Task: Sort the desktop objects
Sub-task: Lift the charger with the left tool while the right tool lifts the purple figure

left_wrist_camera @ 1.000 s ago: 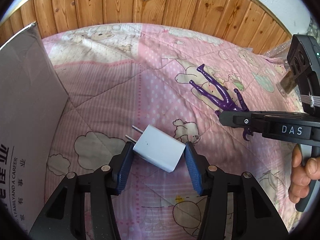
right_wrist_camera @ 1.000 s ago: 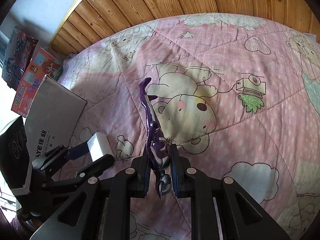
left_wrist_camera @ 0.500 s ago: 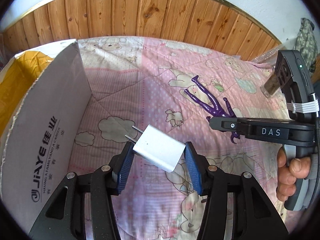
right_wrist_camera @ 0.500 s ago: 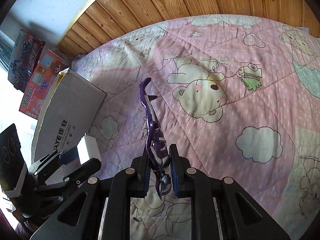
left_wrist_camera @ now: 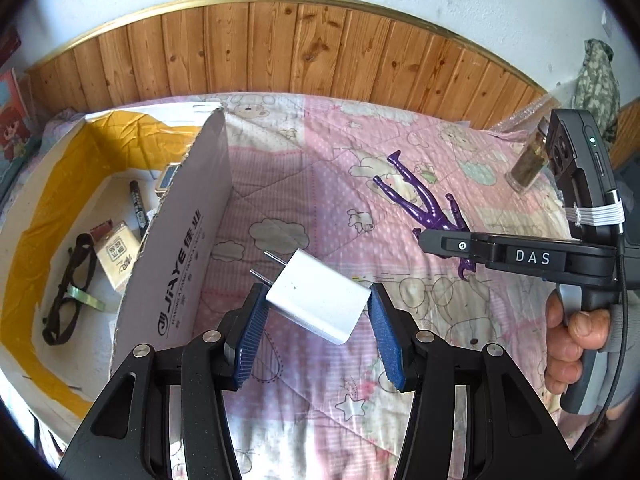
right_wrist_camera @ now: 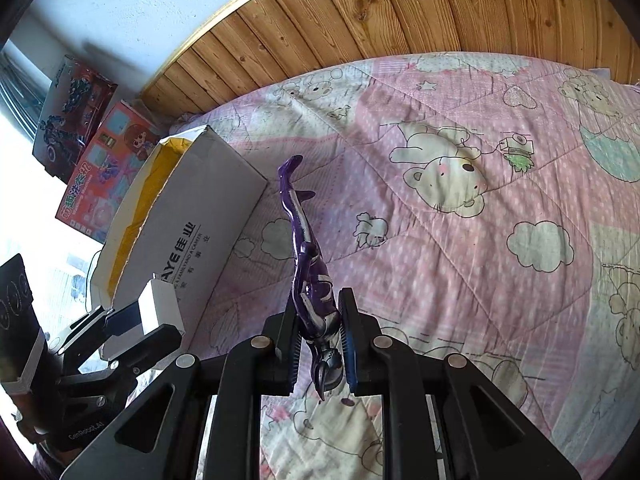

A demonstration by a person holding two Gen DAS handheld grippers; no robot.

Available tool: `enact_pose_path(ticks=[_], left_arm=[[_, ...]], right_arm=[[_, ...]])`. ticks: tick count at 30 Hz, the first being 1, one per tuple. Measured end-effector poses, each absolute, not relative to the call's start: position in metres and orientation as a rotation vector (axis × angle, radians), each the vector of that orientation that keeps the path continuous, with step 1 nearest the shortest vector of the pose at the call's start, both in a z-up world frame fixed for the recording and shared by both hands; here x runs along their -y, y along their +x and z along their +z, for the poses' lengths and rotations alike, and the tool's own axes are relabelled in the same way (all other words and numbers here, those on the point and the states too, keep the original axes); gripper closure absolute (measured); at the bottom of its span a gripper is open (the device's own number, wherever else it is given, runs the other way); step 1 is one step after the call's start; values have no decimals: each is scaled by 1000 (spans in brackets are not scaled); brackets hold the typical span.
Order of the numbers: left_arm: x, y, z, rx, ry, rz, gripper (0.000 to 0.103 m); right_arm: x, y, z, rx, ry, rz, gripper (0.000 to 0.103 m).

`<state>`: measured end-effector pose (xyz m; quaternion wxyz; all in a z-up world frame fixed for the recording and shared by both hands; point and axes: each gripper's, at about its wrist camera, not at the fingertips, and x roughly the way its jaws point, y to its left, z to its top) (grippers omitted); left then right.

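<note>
Left wrist view: the left tongs (left_wrist_camera: 318, 326) squeeze a white square plug charger (left_wrist_camera: 318, 307) up in the air, over the pink bear-print bed quilt (left_wrist_camera: 320, 200), just beside the open white cardboard box (left_wrist_camera: 176, 256). The right tongs (right_wrist_camera: 320, 340) pinch a shiny purple toy figure (right_wrist_camera: 306, 256) above the quilt.

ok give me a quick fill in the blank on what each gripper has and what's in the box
1. The left gripper grips a white ____.
2. The right gripper grips a figurine coloured ____.
3. Black glasses lie ____ the cardboard box.
4. The box's inner walls bear tape coloured ____.

Missing words: charger; purple; inside; yellow
</note>
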<state>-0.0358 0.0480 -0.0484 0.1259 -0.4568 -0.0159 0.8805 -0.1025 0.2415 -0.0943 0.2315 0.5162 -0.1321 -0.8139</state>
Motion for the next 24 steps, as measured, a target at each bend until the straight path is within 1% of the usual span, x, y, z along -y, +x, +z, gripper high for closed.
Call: enact_pose_path(ticks=[12, 24], left_arm=[[-29, -8, -23, 70, -1271, 2586, 50], [-12, 6, -25, 124, -1257, 2587, 50]], right_arm=[[-221, -48, -71, 441, 1341, -2243, 84], [-189, -21, -55, 323, 1284, -2237, 84]])
